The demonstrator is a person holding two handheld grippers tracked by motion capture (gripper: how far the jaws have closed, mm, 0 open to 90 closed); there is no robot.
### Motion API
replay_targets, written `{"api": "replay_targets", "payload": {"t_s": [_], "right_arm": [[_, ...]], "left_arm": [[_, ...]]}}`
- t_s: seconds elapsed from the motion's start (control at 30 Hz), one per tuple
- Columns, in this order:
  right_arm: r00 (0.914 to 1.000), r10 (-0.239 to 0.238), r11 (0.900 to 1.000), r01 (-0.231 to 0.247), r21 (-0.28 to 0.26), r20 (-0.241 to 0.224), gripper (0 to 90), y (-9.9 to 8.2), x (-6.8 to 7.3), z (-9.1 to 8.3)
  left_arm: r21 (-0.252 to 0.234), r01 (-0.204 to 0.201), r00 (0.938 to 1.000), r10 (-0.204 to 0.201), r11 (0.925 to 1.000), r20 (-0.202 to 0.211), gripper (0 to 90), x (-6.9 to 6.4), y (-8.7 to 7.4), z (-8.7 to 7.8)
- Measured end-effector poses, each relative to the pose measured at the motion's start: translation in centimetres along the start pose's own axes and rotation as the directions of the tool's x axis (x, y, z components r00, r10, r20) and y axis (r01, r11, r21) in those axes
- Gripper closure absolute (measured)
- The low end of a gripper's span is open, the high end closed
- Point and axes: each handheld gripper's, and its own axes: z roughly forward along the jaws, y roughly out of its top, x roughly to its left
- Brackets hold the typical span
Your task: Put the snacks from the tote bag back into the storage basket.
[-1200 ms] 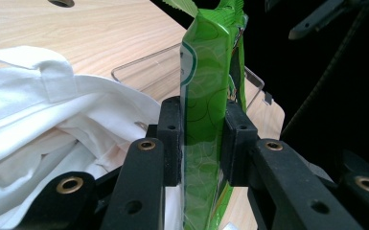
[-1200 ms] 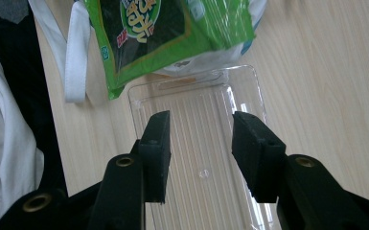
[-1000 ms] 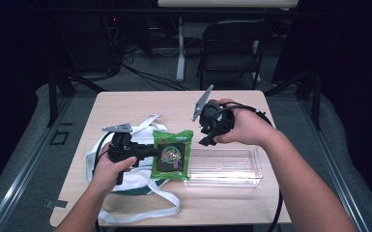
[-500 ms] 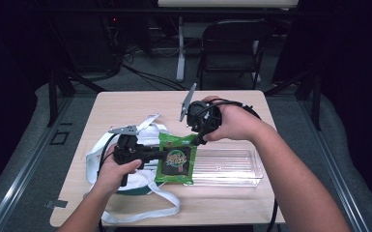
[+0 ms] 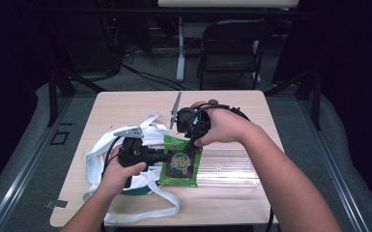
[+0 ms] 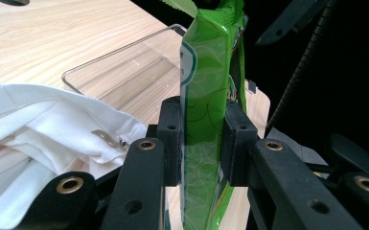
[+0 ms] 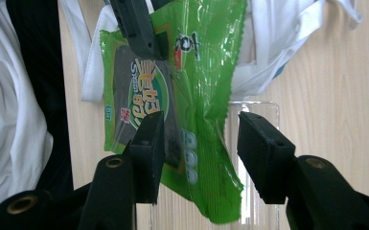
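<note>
Right claw [image 5: 191, 143] has moved in from the clear tray's far side to over the green snack packet [image 5: 180, 162], and its jaws have just been opening: they stand wide, straddling the packet's edge, pads not pressing on it. Left claw [image 6: 202, 139] is clamped on the packet's other edge, holding it over the left end of the clear plastic tray [image 5: 232, 169]. Looks like a handover or a two-claw grip, with placement in the tray likely next. The tray holds nothing yet. White tote bag [image 5: 101, 154] lies slack on the desk [image 5: 125, 104] to the left; contents not visible.
</note>
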Motion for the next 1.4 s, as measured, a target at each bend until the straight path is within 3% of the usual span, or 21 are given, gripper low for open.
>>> {"api": "replay_targets", "payload": {"t_s": [0.53, 0.93, 1.4], "right_arm": [[0.9984, -0.008, 0.9992, 0.01, 0.039, -0.056, 59.4, 0.4, -0.1, 1.4], [0.9943, 0.002, 0.9985, 0.004, 0.054, -0.107, 73.6, 0.4, -0.4, 1.3], [0.9939, -0.014, 0.9969, 0.022, 0.075, -0.109, 76.4, 0.3, 0.0, 0.9]], "left_arm": [[-0.009, -0.026, 0.9996, 0.026, 0.9996, 0.012, 73.5, -0.3, 0.0, 0.3], [-0.022, -0.066, 0.9977, 0.067, 0.9975, 0.012, 73.0, -0.7, 0.1, 0.4], [0.01, -0.049, 0.9985, 0.048, 0.9988, 0.027, 59.6, -0.4, 0.0, 0.9]]}}
